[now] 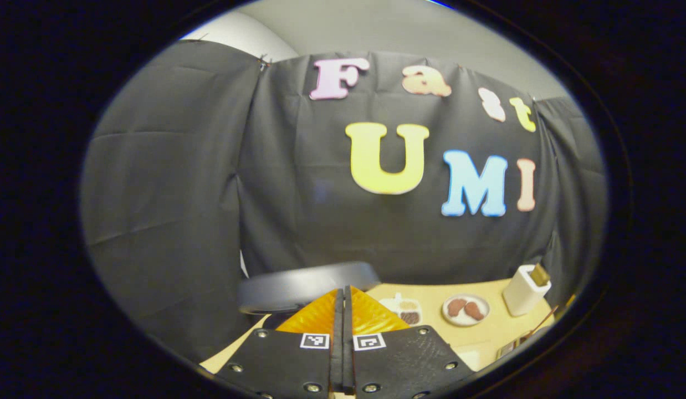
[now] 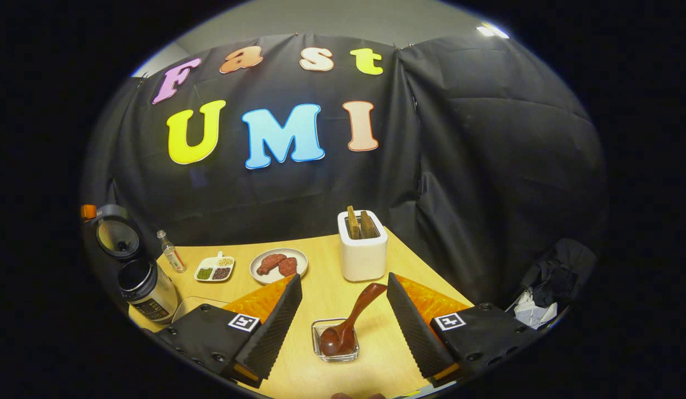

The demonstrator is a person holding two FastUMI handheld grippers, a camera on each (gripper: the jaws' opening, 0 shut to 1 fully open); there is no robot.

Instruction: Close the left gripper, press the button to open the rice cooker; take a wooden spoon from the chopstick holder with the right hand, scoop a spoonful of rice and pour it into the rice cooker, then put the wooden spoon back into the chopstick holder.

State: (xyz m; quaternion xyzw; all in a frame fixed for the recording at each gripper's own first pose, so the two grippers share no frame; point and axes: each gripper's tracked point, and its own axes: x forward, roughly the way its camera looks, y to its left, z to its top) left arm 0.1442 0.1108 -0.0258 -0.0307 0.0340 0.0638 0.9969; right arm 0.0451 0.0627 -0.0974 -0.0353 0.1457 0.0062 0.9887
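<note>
- Far left in the right gripper view: rice cooker [image 2: 146,291] sits at the bench [image 2: 321,271] edge with its lid [image 2: 114,235] flipped up.
- Next over, a small bottle [image 2: 171,259], a divided dish of grains [image 2: 214,269], and a plate [image 2: 278,264] with two reddish pieces.
- Left gripper [image 1: 343,310]: fingers pressed together, holding nothing, with the cooker's dark lid [image 1: 307,285] right past the tips.
- Right gripper [image 2: 343,313]: fingers spread wide, holding nothing.
- Between them, the wooden spoon [image 2: 351,324] leans with its bowl in a little glass dish [image 2: 336,339].
- Behind that, the white chopstick holder [image 2: 363,249].
</note>
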